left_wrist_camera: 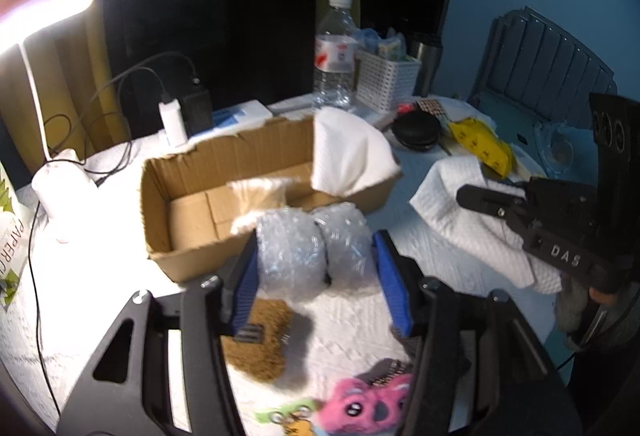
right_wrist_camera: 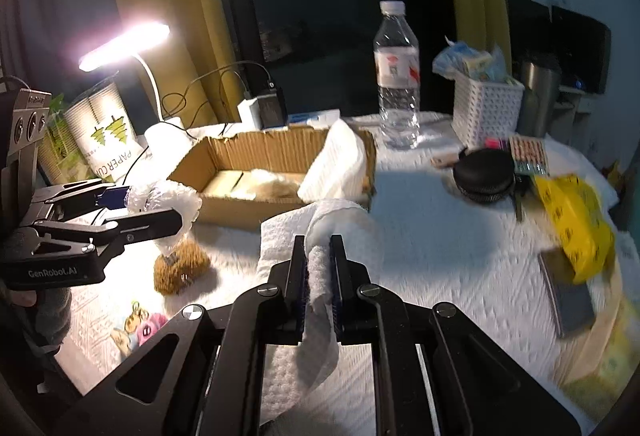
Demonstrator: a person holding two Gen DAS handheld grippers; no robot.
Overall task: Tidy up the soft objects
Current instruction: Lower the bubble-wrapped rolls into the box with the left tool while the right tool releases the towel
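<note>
Readable writing is sparse: "DAS" stands in white on the side of the right tongs (left_wrist_camera: 472, 197) at the right of the left wrist view, "GenRobot.AI" on the body of the left tongs (right_wrist_camera: 132, 211) at the left of the right wrist view, and "PAPER CU…" with green tree marks on the paper cup sleeve (right_wrist_camera: 106, 133) under the lit desk lamp (right_wrist_camera: 124, 45). The water bottle (right_wrist_camera: 396, 75) carries a red and white label too small to read.

In the left wrist view the left tongs (left_wrist_camera: 316, 268) are spread moderately wide, their blue pads pressed against both sides of a bubble wrap bundle (left_wrist_camera: 310, 248) held at the near edge of the open cardboard box (left_wrist_camera: 160, 220). In the right wrist view the right tongs (right_wrist_camera: 318, 256) are nearly closed, pinching a fold of white paper towel (right_wrist_camera: 340, 228) just in front of that box. Another white towel (left_wrist_camera: 348, 151) drapes over the box's right wall, and a pale soft item (left_wrist_camera: 260, 187) lies inside.

On the white-covered worktop (right_wrist_camera: 440, 236) a brown fuzzy piece (left_wrist_camera: 260, 340) lies below the bundle, with a pink plush toy (left_wrist_camera: 360, 408) at the lower edge of the frame. To the right of the box the cover lies bare up to a round black case (right_wrist_camera: 484, 175), a yellow bag (right_wrist_camera: 572, 224) and a white lattice basket (right_wrist_camera: 484, 107).
</note>
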